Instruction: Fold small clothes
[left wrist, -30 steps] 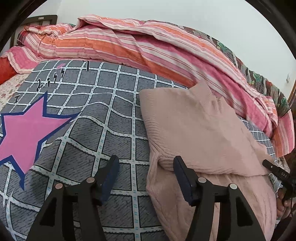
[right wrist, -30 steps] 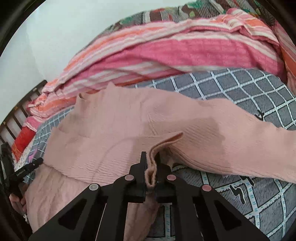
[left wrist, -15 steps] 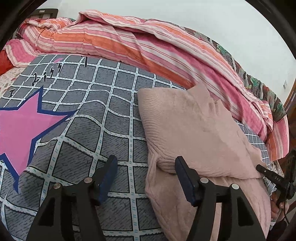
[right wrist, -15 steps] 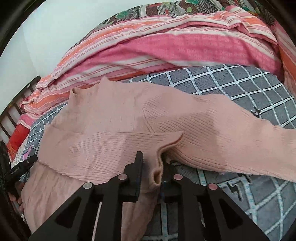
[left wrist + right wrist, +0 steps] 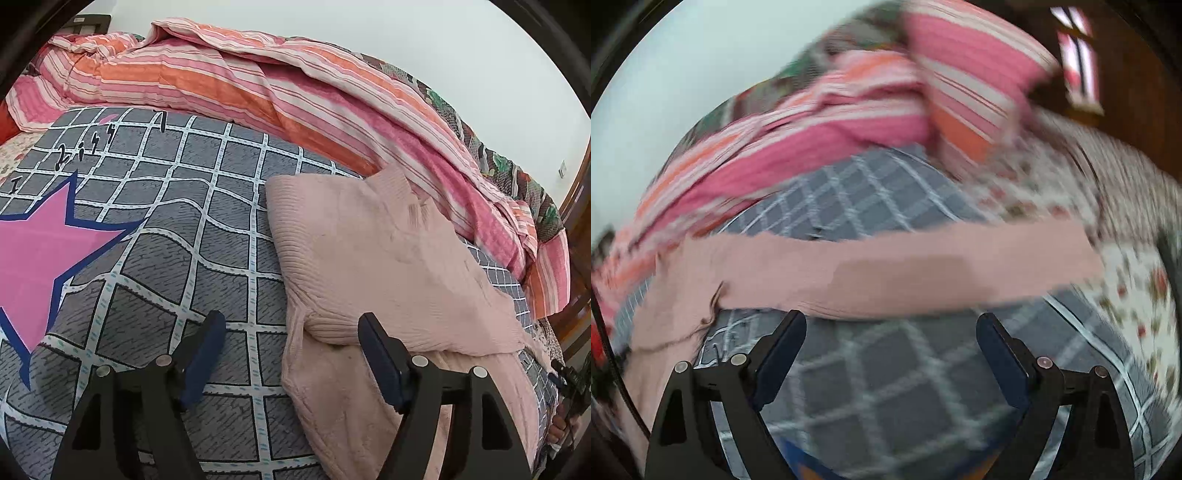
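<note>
- Ahead of the left gripper (image 5: 291, 341), on the bed, lies a pale pink sweater (image 5: 373, 258), partly folded, with one ribbed layer doubled over the layer beneath.
- Its jaws stand apart and have just been opening; the sweater's near left edge lies between them, but no pad presses on it.
- One blue pad (image 5: 378, 354) of this gripper sits just at the rolled fold of the sweater, while the other is over bare blanket.
- Under the left gripper spreads a grey checked blanket (image 5: 184, 229) with white grid lines, and a large pink star (image 5: 33, 258) outlined in blue is to its left.
- Beyond the sweater, a striped pink and orange quilt (image 5: 258, 85) is heaped along the far side of the bed against a pale wall.
- Far right of the left gripper, at the picture's edge, a person's hand (image 5: 559, 424) shows with a dark part of the other tool.
- Before the right gripper (image 5: 891, 334), in a heavily blurred view, a long pink band, probably the sweater's sleeve, stretches across the blanket from left to right.
- Its jaws are spread wide, having just been opening, and nothing is between them but checked blanket.
- To the right of that gripper a floral sheet (image 5: 1126, 280) shows past the blanket's edge.
</note>
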### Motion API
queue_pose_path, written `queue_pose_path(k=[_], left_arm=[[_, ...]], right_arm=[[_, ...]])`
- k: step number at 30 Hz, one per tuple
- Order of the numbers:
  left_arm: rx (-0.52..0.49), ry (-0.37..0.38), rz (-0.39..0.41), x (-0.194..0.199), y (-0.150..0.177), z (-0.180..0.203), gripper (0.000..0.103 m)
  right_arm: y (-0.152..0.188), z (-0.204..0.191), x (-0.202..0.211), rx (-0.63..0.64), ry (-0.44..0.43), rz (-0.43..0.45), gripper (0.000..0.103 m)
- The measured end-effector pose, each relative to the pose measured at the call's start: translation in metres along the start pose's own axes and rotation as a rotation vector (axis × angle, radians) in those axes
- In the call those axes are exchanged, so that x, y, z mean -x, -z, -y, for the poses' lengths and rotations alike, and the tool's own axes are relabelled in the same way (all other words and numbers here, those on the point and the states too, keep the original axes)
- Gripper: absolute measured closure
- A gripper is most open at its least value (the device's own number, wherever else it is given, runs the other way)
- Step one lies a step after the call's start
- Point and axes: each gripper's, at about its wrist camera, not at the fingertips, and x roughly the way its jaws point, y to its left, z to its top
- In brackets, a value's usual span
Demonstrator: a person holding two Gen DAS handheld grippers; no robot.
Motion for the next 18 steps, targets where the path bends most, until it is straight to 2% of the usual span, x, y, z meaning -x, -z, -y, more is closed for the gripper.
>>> queue_pose_path(k=[3,7,11,12,13,14,16,18], left_arm=[[-0.003,0.0,-0.004,-0.001,0.0,0.001,0.029],[-0.004,0.0,-0.006,-0.001,-0.001,0.001,0.029],[-0.008,-0.005,-0.011,-0.002,-0.001,0.0,0.029],[-0.007,-0.003,-0.011,-0.002,-0.001,0.0,0.029],[-0.006,-0.003,-0.011,-0.002,-0.001,0.0,0.029],[-0.003,0.0,-0.01,-0.002,-0.001,0.0,0.029],[-0.001,0.003,-0.009,-0.003,-0.001,0.0,0.028],[0.002,0.007,-0.007,-0.002,-0.002,0.0,0.028]], right_arm=[[0.001,0.025,-0.003,-0.078,-0.008,0.012,0.01],[-0.007,0.03,-0.008,-0.113,0.002,0.027,0.01],[-0.021,0.04,-0.018,-0.155,0.043,0.008,0.018],[-0.026,0.044,-0.022,-0.17,0.053,-0.006,0.025],[-0.029,0.047,-0.023,-0.177,0.07,-0.004,0.039],[-0.032,0.049,-0.023,-0.175,0.091,0.001,0.047],[-0.037,0.05,-0.028,-0.151,0.137,-0.017,0.092],[-0.04,0.049,-0.029,-0.137,0.136,-0.011,0.095]])
